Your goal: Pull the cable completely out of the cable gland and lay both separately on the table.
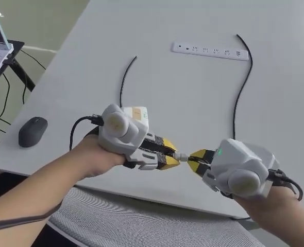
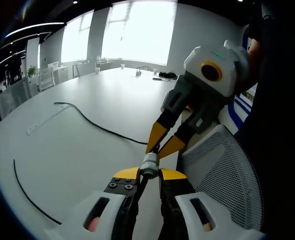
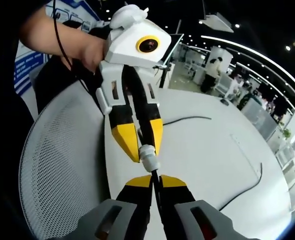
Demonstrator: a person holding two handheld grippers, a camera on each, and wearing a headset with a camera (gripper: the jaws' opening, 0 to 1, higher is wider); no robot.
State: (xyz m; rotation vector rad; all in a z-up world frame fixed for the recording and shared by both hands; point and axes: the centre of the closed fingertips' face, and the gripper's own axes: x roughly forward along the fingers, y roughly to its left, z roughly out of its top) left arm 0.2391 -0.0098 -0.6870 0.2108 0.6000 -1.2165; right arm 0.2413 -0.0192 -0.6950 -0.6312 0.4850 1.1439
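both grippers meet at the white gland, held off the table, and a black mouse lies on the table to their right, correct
No: the mouse lies to their left on the table, as the head view shows. The left gripper and right gripper meet at the white gland, off the table.

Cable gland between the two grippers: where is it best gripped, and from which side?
Grip the cable gland across its round white body, coming along its axis from the left gripper side; its narrow end, facing the right gripper, is then free for the pull.
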